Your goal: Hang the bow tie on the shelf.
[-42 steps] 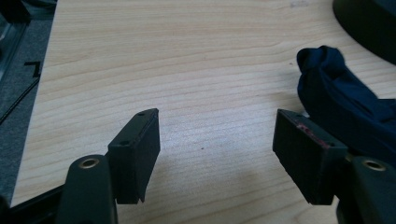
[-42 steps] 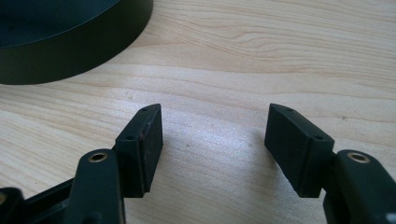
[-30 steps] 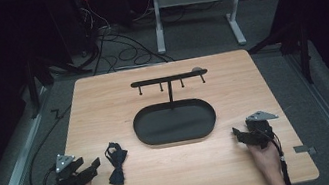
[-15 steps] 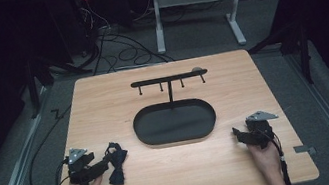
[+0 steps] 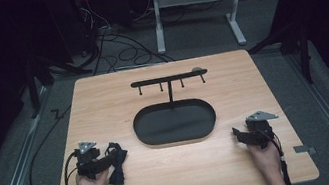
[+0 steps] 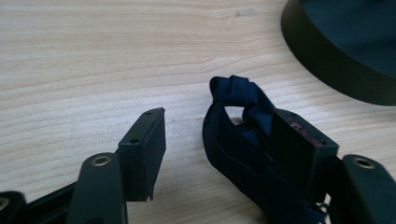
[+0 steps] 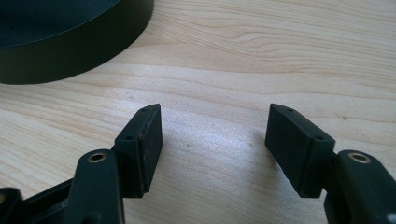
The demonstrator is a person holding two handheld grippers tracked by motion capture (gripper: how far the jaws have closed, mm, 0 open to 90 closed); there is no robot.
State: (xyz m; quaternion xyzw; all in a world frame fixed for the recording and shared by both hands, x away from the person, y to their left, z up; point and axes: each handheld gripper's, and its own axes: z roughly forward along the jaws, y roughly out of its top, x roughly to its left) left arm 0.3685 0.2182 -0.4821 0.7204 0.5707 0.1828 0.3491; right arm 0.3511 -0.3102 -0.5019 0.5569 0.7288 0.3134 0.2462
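Note:
A dark blue knotted fabric piece (image 5: 117,175) lies on the wooden table (image 5: 103,102) near its front left. My left gripper (image 5: 114,157) reaches over it from the left. In the left gripper view the fabric piece (image 6: 238,135) sits between the jaws of the left gripper (image 6: 219,116), against the right-hand pad, while the other pad stands apart from it. These jaws have just been closing, with the fabric between them. My right gripper (image 5: 237,133) rests at the front right, its jaws open over bare wood in the right gripper view (image 7: 215,112).
A black oval base (image 5: 175,121) with a thin post and a hook bar (image 5: 168,78) stands mid-table. Its rim shows at the top right in the left gripper view (image 6: 345,51) and top left in the right gripper view (image 7: 70,42). Cables and a desk frame lie beyond.
My left gripper has slid to the right along the table until its jaws came around the fabric piece. The right gripper has stayed where it was.

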